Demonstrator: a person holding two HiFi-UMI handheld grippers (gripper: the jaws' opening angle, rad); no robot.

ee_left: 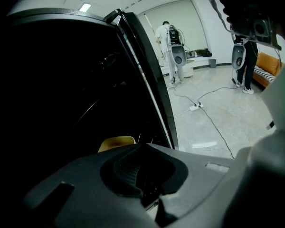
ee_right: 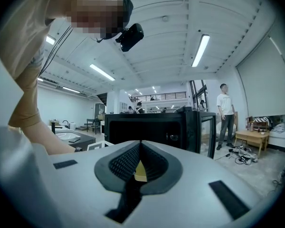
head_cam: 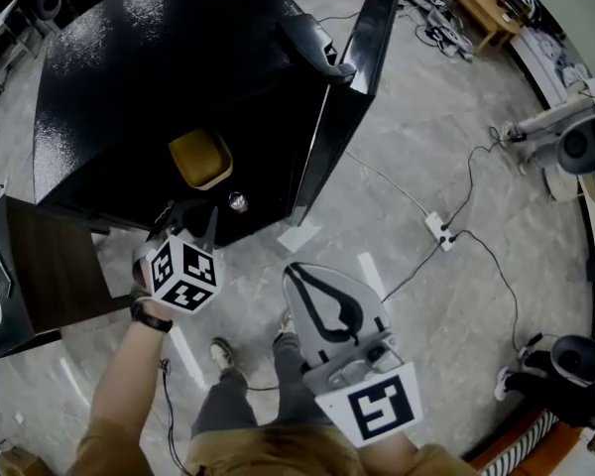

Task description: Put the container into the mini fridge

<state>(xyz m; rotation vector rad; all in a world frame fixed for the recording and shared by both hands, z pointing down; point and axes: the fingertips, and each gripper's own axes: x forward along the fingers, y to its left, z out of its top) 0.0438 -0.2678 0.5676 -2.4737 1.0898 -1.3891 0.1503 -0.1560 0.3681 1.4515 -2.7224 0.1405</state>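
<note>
**Inspector:** Grippers first.

**Assistant:** Left gripper (head_cam: 191,216): jaws closed on each other, nothing between them, tips aimed at 12 o'clock at the fridge opening, just short of it. Right gripper (head_cam: 307,286): jaws also pressed together and empty, lower in the head view, well apart from the fridge. A yellow sliver shows past its pads.

**Inspector:** The container?

**Assistant:** One yellow container (head_cam: 200,157), open mouth up, standing inside the mini fridge (head_cam: 129,77), at 12 o'clock from the left gripper and apart from it. I cannot tell what it holds.

**Inspector:** The fridge itself?

**Assistant:** One unit, black, on the floor. Its door (head_cam: 362,58) stands open at 1 o'clock from the container.

**Inspector:** Surface and room.

**Assistant:** Grey polished floor (head_cam: 446,117). One white power strip (head_cam: 439,229) with cables lies at 3 o'clock from the fridge. One dark side table (head_cam: 55,266) is at 9 o'clock from the left gripper, and one wooden table (head_cam: 473,0) at 1 o'clock, far off.

**Inspector:** Others present?

**Assistant:** The left gripper view shows two people standing, one in white (ee_left: 162,37) and one in dark clothes (ee_left: 247,65).
</note>
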